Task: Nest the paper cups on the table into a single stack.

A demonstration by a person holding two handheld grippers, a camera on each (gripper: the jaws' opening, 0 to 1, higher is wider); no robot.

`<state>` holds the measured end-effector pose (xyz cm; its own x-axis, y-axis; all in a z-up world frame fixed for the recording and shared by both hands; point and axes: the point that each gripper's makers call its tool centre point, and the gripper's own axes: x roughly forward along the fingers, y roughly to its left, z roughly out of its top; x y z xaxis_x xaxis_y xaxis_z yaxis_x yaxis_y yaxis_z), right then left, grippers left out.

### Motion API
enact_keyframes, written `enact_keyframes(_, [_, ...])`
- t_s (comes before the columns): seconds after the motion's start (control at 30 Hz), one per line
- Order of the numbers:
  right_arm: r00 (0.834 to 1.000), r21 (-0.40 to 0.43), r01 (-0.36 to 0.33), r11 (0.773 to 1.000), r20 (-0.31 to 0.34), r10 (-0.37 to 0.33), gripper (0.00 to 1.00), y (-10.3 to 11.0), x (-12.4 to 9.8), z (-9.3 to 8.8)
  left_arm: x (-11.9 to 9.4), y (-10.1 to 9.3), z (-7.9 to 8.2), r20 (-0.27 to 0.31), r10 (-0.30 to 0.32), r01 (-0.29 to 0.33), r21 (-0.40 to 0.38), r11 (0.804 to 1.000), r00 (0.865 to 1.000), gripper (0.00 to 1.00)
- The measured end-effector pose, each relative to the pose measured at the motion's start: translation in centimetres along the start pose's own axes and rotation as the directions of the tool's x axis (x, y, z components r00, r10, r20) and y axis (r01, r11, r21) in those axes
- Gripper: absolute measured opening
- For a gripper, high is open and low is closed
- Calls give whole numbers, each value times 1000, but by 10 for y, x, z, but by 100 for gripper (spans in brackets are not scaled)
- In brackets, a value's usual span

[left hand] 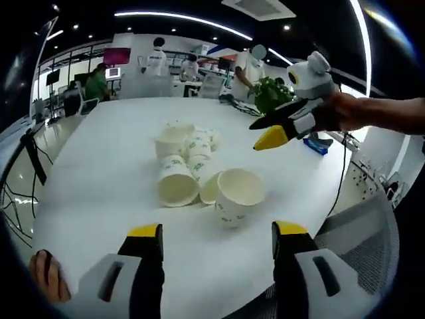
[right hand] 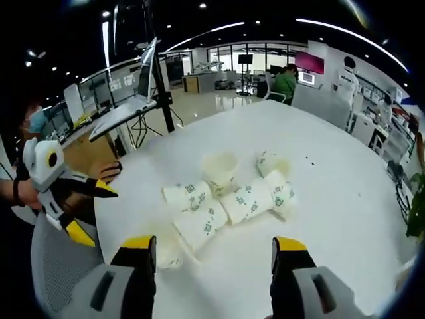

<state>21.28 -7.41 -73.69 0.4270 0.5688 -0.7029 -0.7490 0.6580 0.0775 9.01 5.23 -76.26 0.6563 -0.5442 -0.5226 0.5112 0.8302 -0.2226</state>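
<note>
In the left gripper view the left gripper [left hand: 217,239] has its fingers [left hand: 146,232] spread wide with nothing between them, held over the near edge of the white table [left hand: 99,159]. The paper cups [left hand: 189,169] lie in a loose cluster just ahead of the fingertips, most tipped on their sides, and one cup [left hand: 238,195] with its mouth facing the camera lies nearest, slightly toward the right finger. The right gripper [left hand: 279,129] comes in from the right, above and beyond the cups, with its yellow-tipped fingers apart and nothing held. In the right gripper view its own fingers [right hand: 141,247] are also wide and empty, the cups [right hand: 229,196] lying ahead between them, and the left gripper [right hand: 89,209] is at the far left.
</note>
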Motion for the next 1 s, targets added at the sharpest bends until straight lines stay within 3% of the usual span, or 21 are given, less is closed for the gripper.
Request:
enact_keyframes(0.6, [999,126,-28,992,-26,31,69,-17,56,47,0,-4,1,2,4,-4,37,999,1000,65])
enact_keyframes(0.73, [999,131,-34,991,-27,38,69,-16,62,50,-1,-7,1,-1,1,-1,40,999,1000,65])
enact_keyframes(0.9, [999,149,-37,988,-4,38,65,-18,74,71,1,-13,-3,-21,-19,21,67,998,1000,65])
enact_keyframes(1.0, [999,134,-37,990,-6,38,65,-19,80,74,2,-15,-5,-28,-28,30,80,996,999,65])
